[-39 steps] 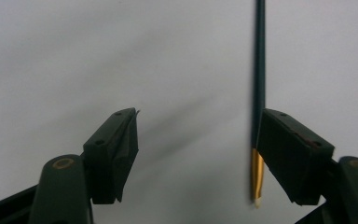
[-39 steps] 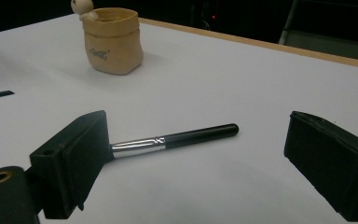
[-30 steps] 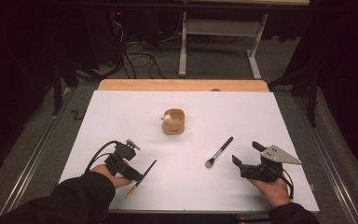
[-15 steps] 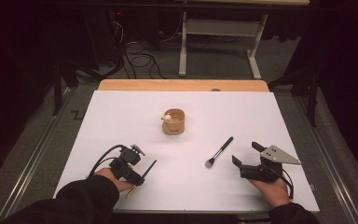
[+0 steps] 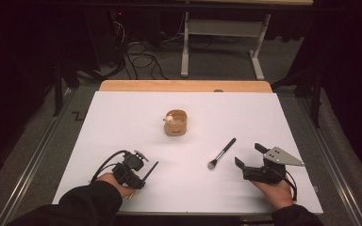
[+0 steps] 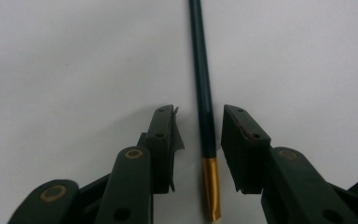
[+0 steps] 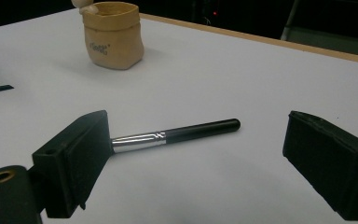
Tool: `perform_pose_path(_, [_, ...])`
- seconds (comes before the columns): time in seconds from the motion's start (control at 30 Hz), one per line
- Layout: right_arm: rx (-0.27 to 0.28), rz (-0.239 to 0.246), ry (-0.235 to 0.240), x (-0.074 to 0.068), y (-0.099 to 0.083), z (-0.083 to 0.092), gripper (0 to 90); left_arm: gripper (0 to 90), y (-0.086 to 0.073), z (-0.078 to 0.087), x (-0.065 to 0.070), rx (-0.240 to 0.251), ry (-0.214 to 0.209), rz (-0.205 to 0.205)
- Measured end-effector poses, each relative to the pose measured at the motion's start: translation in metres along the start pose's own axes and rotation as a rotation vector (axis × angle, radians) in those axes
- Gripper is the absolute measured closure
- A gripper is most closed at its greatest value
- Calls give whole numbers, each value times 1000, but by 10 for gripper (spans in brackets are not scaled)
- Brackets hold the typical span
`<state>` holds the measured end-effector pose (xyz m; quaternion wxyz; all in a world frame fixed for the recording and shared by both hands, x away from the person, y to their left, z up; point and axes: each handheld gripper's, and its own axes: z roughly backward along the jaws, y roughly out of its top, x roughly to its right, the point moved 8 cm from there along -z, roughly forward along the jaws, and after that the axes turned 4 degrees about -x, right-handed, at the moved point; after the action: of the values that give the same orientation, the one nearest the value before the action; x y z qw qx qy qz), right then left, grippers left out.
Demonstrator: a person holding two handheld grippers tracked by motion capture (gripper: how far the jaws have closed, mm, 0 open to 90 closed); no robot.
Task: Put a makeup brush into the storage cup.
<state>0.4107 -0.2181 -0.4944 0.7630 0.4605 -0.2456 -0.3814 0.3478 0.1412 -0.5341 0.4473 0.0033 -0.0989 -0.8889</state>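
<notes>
Near the worktop's (image 5: 122, 113) front-left corner, left tongs (image 6: 198, 140) have just been closing, narrow around the thin brush (image 6: 204, 93) lying flat, pads not yet touching. Right tongs (image 5: 247, 157) wait wide by the makeup brush (image 5: 221, 153); tan pouch (image 5: 176, 123) stands central.

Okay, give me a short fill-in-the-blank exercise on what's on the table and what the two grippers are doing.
1. The slim brush lies between the jaws of the ____ gripper.
2. The band at that brush's lower end is ____ in colour.
3. The tan pouch stands near the table's ____.
4. The right gripper has its jaws ____.

Missing words: left; gold; middle; open
</notes>
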Motion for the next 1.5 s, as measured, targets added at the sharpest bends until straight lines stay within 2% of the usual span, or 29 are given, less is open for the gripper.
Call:
perform_pose_path(0.03, [-1, -1, 0, 0, 0, 0, 84, 652, 0, 0, 0, 0, 0, 0])
perform_pose_path(0.13, [-1, -1, 0, 0, 0, 0, 85, 686, 0, -1, 2, -6, 35, -31])
perform_pose_path(0.4, [-3, -1, 0, 0, 0, 0, 86, 725, -1, -1, 3, 15, 53, -46])
perform_pose_path(0.93, [-5, -1, 0, 0, -1, -1, 88, 822, -2, -2, 6, 40, 43, -55])
perform_pose_path(1.07, [-4, -4, -1, 0, -1, -1, 88, 827, -2, -2, 5, 50, 32, -70])
perform_pose_path(1.17, [-5, -8, 1, 1, -1, -1, 89, 828, -3, -2, 5, 67, 19, -65])
perform_pose_path(1.3, [-7, -18, 3, 1, -2, -1, 89, 828, -4, -2, 5, 87, 21, -83])
perform_pose_path(1.5, [-9, -26, 1, 1, -3, -2, 89, 831, -5, -2, 4, 89, 20, -93])
